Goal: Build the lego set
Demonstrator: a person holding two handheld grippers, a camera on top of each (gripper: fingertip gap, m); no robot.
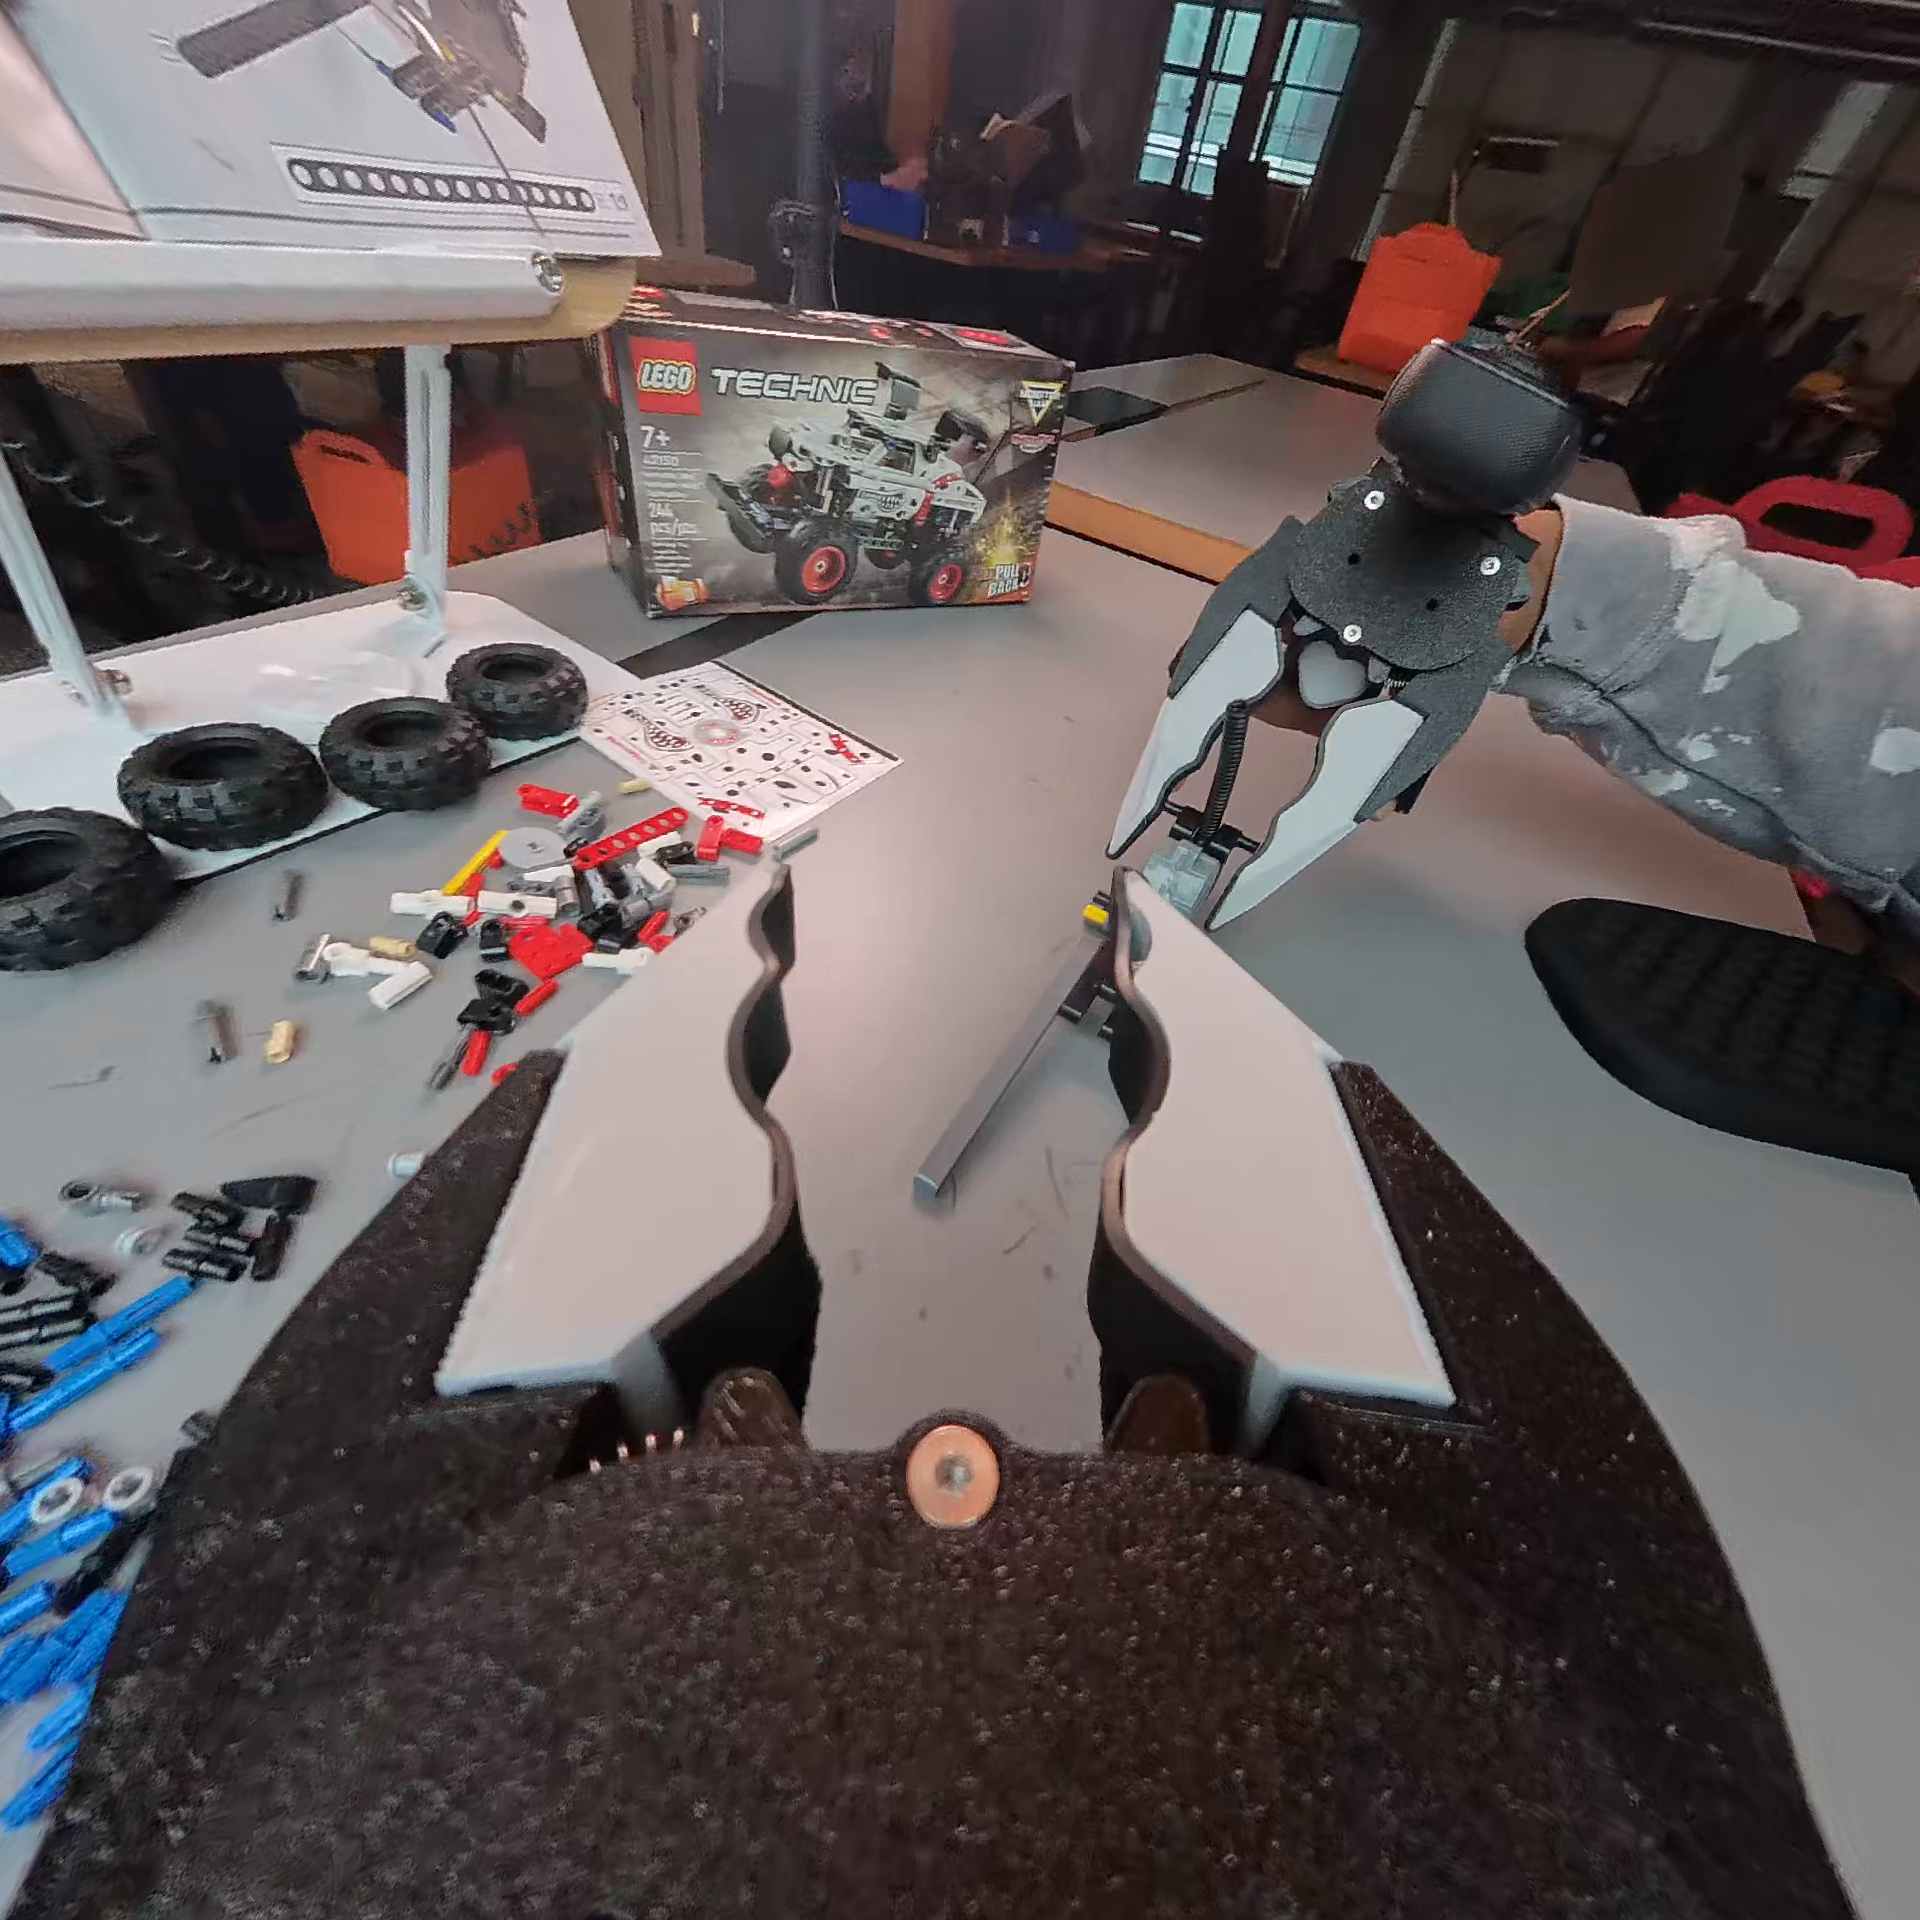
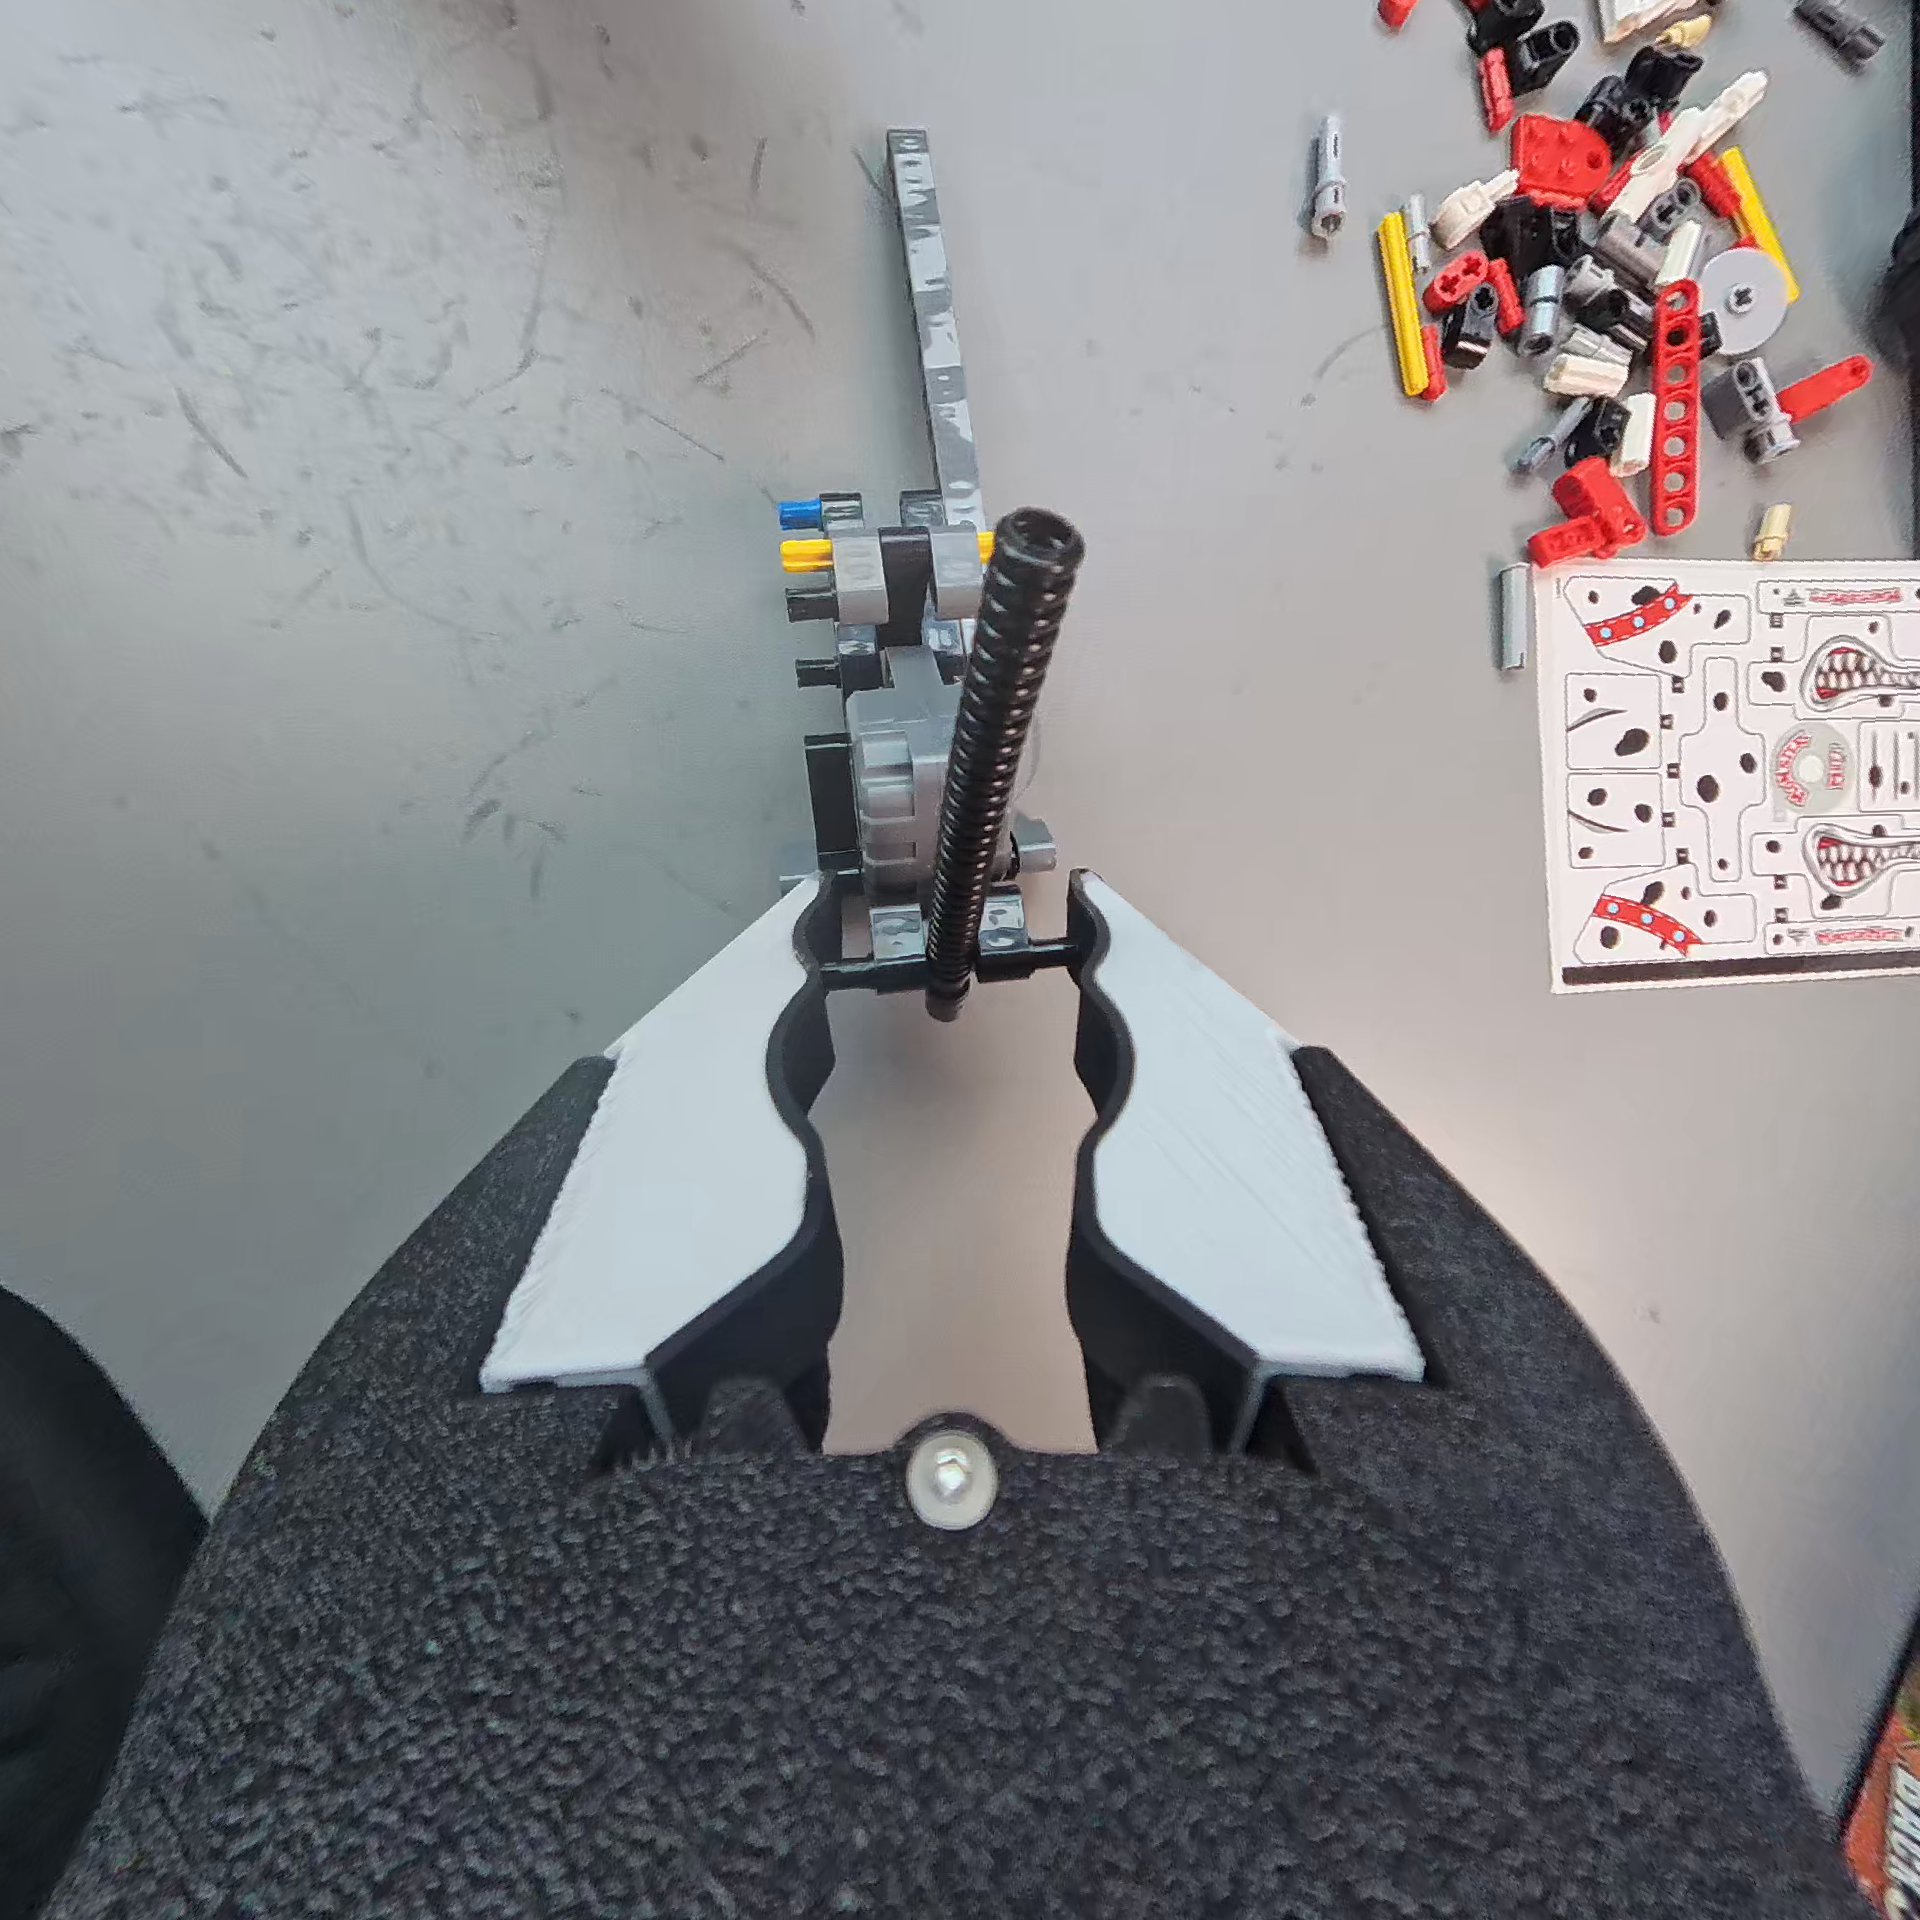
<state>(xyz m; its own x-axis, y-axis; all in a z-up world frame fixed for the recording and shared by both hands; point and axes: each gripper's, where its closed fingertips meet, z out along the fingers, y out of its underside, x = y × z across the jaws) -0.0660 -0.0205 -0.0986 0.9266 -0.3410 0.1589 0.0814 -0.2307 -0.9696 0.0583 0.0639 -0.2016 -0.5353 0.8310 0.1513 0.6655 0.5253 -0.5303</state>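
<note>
A partly built grey assembly (image 2: 894, 769) lies on the grey table (image 2: 364, 520), with a long grey beam (image 2: 935, 312) sticking out of its far end. My right gripper (image 2: 951, 894) is shut on the ends of a thin black axle (image 2: 1023, 954) at the assembly's near end. A black ribbed hose (image 2: 997, 748) stands up from the axle. I cannot tell whether the axle is seated in the assembly. My left gripper (image 1: 951, 894) is open and empty, low over the table. The beam (image 1: 1018, 1060) lies between its fingers, close to the right finger (image 1: 1226, 1143). The right gripper (image 1: 1169, 883) shows just beyond it.
A pile of loose red, black, white and grey parts (image 1: 582, 904) lies to the left, with several black tyres (image 1: 405, 748), blue pins (image 1: 73, 1382) and a sticker sheet (image 1: 738, 748). The set's box (image 1: 831, 468) stands behind. An instruction booklet (image 1: 312, 125) sits on a stand. A black mesh seat (image 1: 1714, 1029) is on the right. About 20 cm separates my left fingertips from my right. My right gripper's tips are some 20 cm from the black mesh seat (image 1: 1714, 1029).
</note>
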